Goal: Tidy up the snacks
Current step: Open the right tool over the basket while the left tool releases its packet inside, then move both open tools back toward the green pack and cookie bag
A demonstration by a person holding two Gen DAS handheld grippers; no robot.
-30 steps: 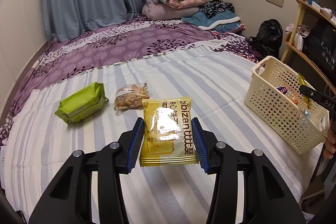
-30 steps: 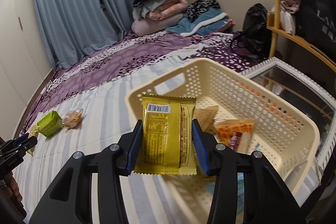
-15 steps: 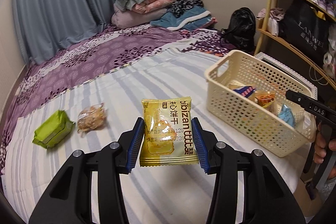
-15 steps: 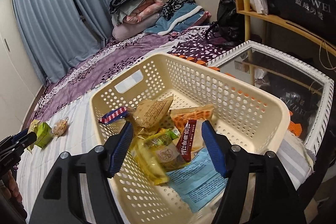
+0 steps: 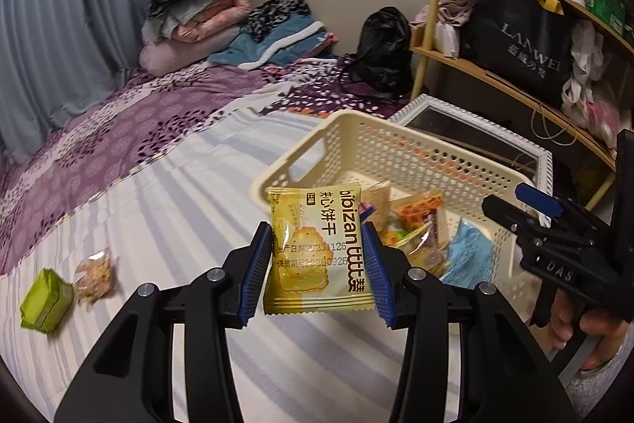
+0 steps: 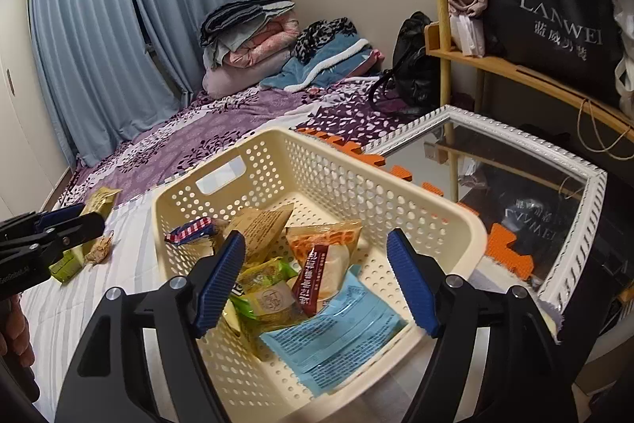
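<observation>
My left gripper (image 5: 317,264) is shut on a yellow biscuit packet (image 5: 319,250) and holds it above the striped bed, just short of the cream basket (image 5: 396,149). The basket (image 6: 317,161) holds several snack packets, among them a blue one (image 6: 337,335) and an orange one (image 6: 323,236). My right gripper (image 6: 315,280) is open and empty over the basket's near side. It shows at the right of the left wrist view (image 5: 527,205). A green packet (image 5: 45,300) and a clear snack bag (image 5: 95,274) lie on the bed at the left.
A white-framed mirror (image 6: 515,181) lies right of the basket. A wooden shelf (image 6: 515,66) with a black bag (image 6: 554,10) stands behind it. Folded bedding (image 5: 198,22) is piled at the bed's far end. Blue curtains (image 6: 138,26) hang at the back.
My right gripper opened and dropped its yellow packet into the basket. My left gripper carried its yellow packet rightward toward the basket.
</observation>
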